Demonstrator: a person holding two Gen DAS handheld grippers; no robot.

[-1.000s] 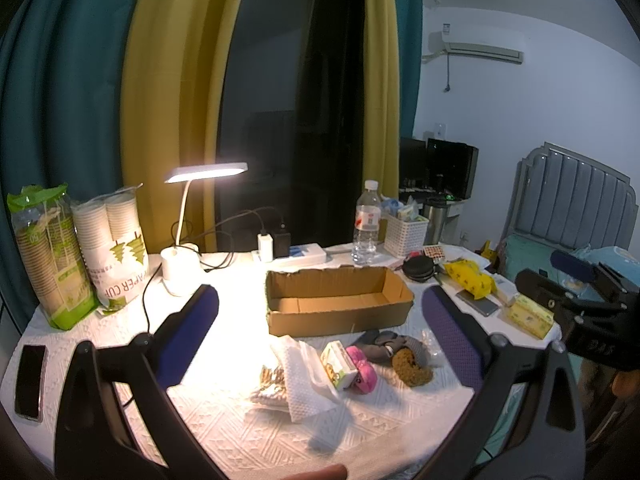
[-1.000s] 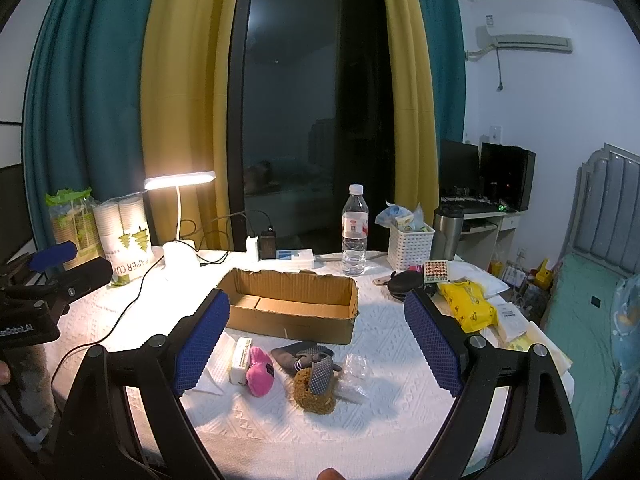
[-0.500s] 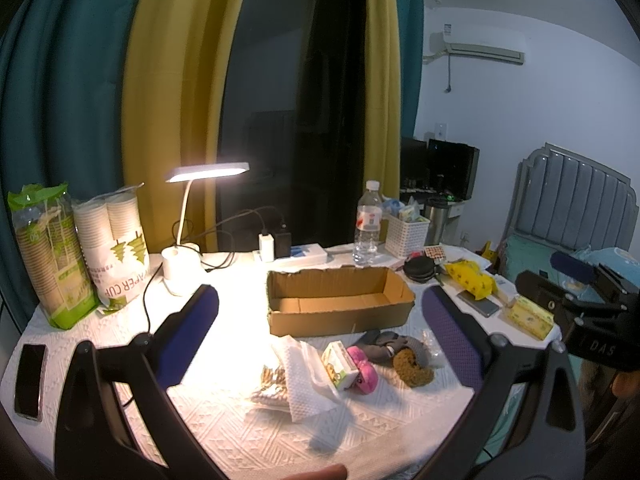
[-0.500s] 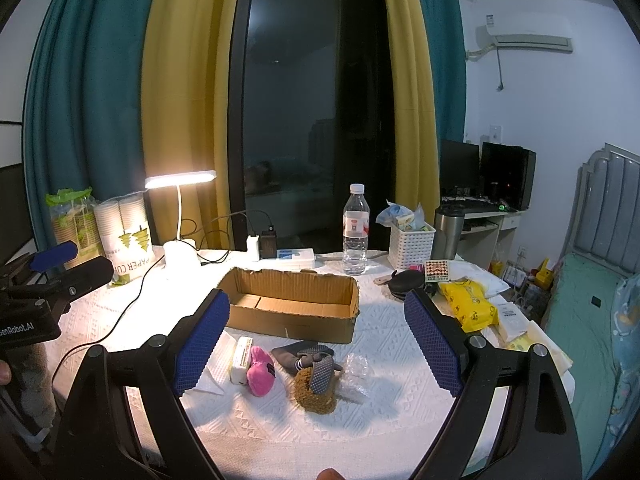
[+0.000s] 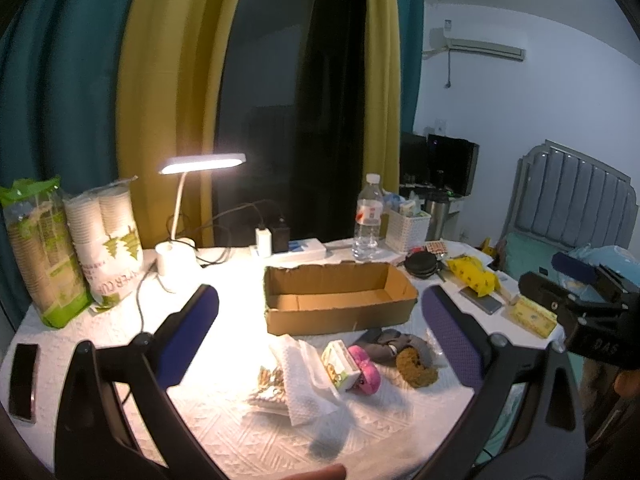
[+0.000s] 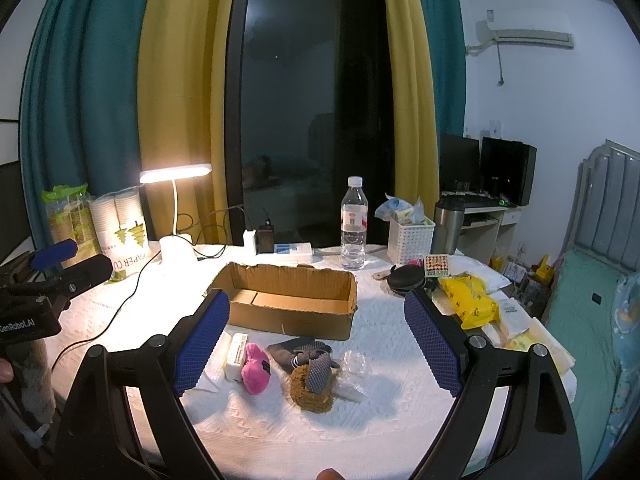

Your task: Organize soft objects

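Right wrist view: both grippers (image 6: 316, 344) (image 5: 318, 336) gape empty above soft toys (image 6: 256, 367) fronting the cardboard box (image 6: 288, 308)

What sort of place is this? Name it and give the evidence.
Probably a bedroom used as a living space: a padded headboard with a bed beside the table, an air conditioner on the wall, and curtains at a dark window.

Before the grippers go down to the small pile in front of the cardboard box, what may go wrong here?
1. The grey glove lies partly over the brown sponge, so the open right gripper may lift both together.
2. The crinkled clear plastic touches the sponge and could be dragged along.
3. The pink toy leans on a small carton, and the open left gripper might catch that hard carton instead of the soft toy.
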